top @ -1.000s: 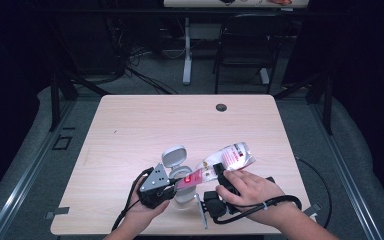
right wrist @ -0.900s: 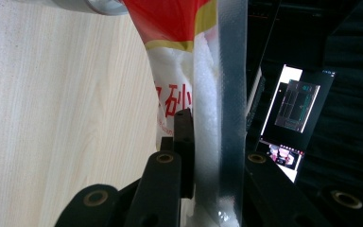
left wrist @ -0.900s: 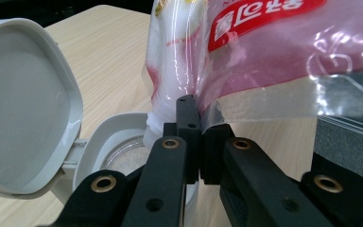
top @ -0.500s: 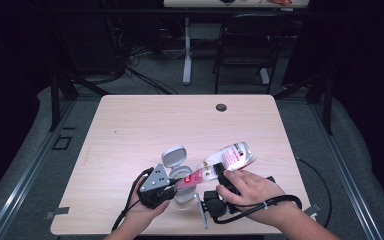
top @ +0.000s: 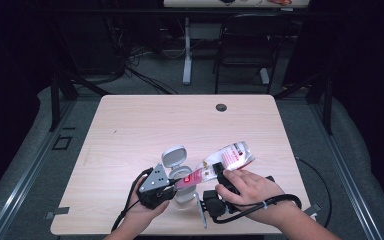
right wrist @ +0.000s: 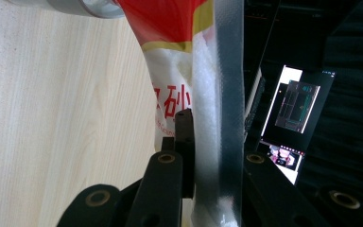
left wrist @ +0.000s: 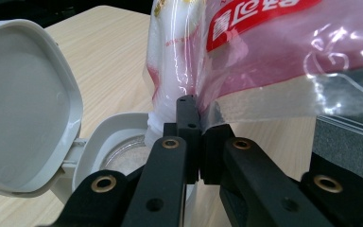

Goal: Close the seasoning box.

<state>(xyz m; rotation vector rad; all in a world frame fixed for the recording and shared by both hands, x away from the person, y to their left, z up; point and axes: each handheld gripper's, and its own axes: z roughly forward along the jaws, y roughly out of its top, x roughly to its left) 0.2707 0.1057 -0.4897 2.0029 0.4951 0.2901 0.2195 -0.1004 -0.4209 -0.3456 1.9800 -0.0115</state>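
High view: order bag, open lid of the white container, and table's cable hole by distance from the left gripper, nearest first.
1. bag: its lower corner is pinched in the left gripper, to its right.
2. open lid: just beyond the gripper, tipped up.
3. cable hole: near the table's far edge, farthest.

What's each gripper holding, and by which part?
Both hold the same plastic bag of white granules: the left gripper pinches its lower edge beside the open container, the right gripper clamps the bag's upper part.
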